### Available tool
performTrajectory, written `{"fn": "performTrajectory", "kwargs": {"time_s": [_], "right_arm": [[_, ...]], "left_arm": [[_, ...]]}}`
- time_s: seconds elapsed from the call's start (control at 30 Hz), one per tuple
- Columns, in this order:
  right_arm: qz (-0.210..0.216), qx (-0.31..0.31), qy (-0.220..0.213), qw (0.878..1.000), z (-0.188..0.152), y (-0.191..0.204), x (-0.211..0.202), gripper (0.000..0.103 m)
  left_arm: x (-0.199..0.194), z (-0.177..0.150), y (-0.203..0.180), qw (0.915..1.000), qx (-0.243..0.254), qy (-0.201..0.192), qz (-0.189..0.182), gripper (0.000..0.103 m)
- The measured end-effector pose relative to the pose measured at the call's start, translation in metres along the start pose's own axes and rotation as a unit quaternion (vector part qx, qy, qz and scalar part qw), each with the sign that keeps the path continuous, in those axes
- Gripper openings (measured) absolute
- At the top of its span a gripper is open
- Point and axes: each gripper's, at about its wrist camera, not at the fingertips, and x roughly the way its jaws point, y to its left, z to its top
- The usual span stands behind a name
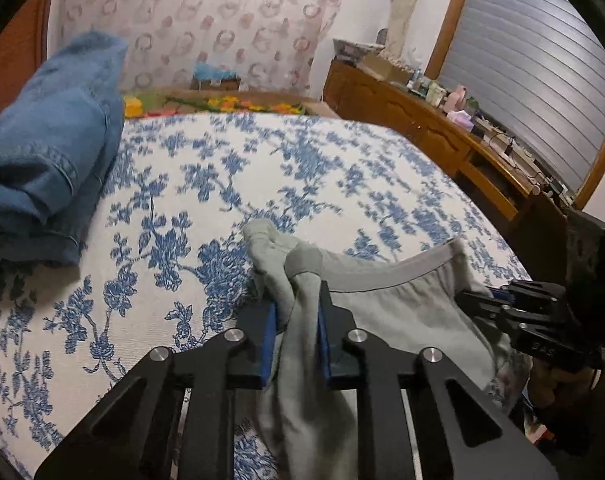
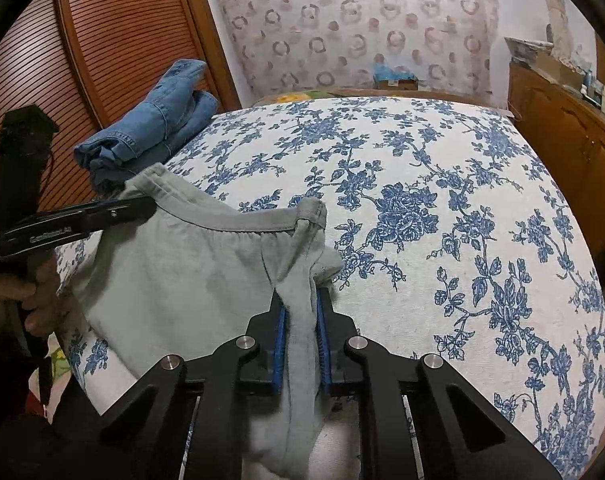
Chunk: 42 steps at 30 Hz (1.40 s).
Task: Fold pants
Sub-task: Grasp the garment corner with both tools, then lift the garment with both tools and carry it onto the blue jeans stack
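Note:
Light grey pants [image 1: 402, 304] hang by their waistband over the near edge of the bed. My left gripper [image 1: 298, 300] is shut on a bunched left corner of the waistband, with the cloth pinched between its blue pads. In the right wrist view, my right gripper [image 2: 300, 300] is shut on the other corner of the pants [image 2: 182, 272]. The waistband sags in a curve between the two grippers. Each gripper shows in the other's view: the right gripper [image 1: 478, 296] at the right, the left gripper [image 2: 142, 206] at the left with a hand on its handle.
The bed [image 1: 262, 168] has a white cover with blue flowers. A pile of folded blue jeans [image 1: 50, 152] [image 2: 158, 128] lies at its far left. A cluttered wooden dresser [image 1: 422, 120] runs along the right side, and a slatted wooden door [image 2: 102, 60] stands at the left.

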Motion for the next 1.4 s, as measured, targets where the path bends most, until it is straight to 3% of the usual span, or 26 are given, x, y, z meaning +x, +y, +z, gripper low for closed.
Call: {"fn": "performTrajectory", "kwargs": {"time_s": [0.87,1.1,1.4], "right_arm": [[-0.009,-0.054,-0.094,0.994,0.015,0.023,-0.063,0.011],[-0.005,-0.079,-0.118,0.99,0.036,0.03,-0.069,0.011],[0.011,-0.113,-0.123,0.986,0.079,0.045,-0.04,0.011]], "left_arm": [[-0.07,0.022,-0.039,0.9935,0.046,-0.104,0.003,0.016],[-0.073,0.031,-0.027,0.9928,0.039,-0.112,0.015,0.016],[-0.075,0.05,0.003,0.9919,0.02,-0.121,0.032,0.015]]}}
